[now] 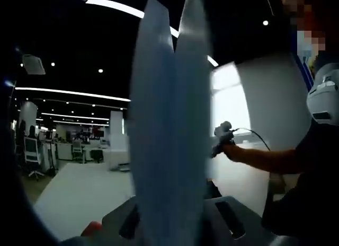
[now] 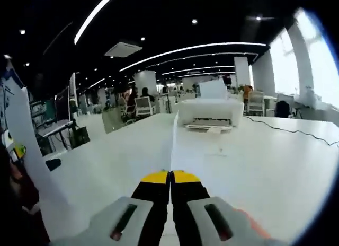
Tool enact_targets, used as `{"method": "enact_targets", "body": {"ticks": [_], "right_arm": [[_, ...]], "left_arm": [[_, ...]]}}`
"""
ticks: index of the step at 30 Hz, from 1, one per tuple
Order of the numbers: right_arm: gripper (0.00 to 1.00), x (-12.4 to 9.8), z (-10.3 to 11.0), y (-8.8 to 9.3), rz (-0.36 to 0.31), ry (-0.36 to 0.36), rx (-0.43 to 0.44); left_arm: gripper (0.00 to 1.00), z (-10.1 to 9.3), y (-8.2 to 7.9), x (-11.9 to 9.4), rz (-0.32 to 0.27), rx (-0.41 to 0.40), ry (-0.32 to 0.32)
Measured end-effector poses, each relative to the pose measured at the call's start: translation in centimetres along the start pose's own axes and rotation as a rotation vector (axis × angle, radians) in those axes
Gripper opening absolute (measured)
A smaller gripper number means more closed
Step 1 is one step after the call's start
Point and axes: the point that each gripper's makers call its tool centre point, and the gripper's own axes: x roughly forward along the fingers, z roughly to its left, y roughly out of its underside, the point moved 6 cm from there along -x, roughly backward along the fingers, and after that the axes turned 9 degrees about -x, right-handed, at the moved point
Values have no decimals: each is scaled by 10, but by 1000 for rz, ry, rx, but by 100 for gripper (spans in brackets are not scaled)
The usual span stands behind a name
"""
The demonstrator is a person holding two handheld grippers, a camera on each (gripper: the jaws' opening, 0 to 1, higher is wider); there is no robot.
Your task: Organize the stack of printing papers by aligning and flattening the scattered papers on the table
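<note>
My left gripper (image 1: 172,217) was clamped on the printing papers (image 1: 169,124), which stood upright between its grey jaws and rose through the middle of the left gripper view as a tall, pale blue, blurred band that split into two leaves near the top. That view also took in what the other could not: my right hand (image 1: 226,141) held out past the sheets, closed round the right gripper's handle with a thin cable (image 1: 254,135) trailing from it, my dark sleeve at the right edge, and the white table (image 1: 79,195) stretching away to the left toward desks and chairs in a dim office.

The right gripper view gave me the opposite side. My right gripper (image 2: 170,178) had its yellow-tipped jaws pressed together, with the edge of the paper pinched between them; from there the sheets ran forward as a thin white line (image 2: 174,142) edge-on across the table (image 2: 254,166). Beyond it sat a white printer (image 2: 210,113) with a sheet standing in its feeder, well apart from my jaws. A black cable (image 2: 296,131) lay across the tabletop to the right, bright windows stood behind it, and part of the paper curved up along the left edge of that view.
</note>
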Motion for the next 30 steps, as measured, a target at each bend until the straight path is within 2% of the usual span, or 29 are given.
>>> {"method": "enact_targets", "body": {"ticks": [2, 9, 18, 30], "right_arm": [[0, -11, 10, -12, -7, -1, -33], [0, -29, 4, -63, -52, -11, -144], [0, -53, 13, -102, -74, -32, -249], [0, -83, 8, -144, 33, -20, -431]], "left_arm": [[6, 0, 0, 0, -1, 0, -1], [6, -1, -1, 2, -2, 3, 5], [6, -1, 0, 0, -3, 3, 2], [6, -1, 0, 1, -3, 7, 2]]}}
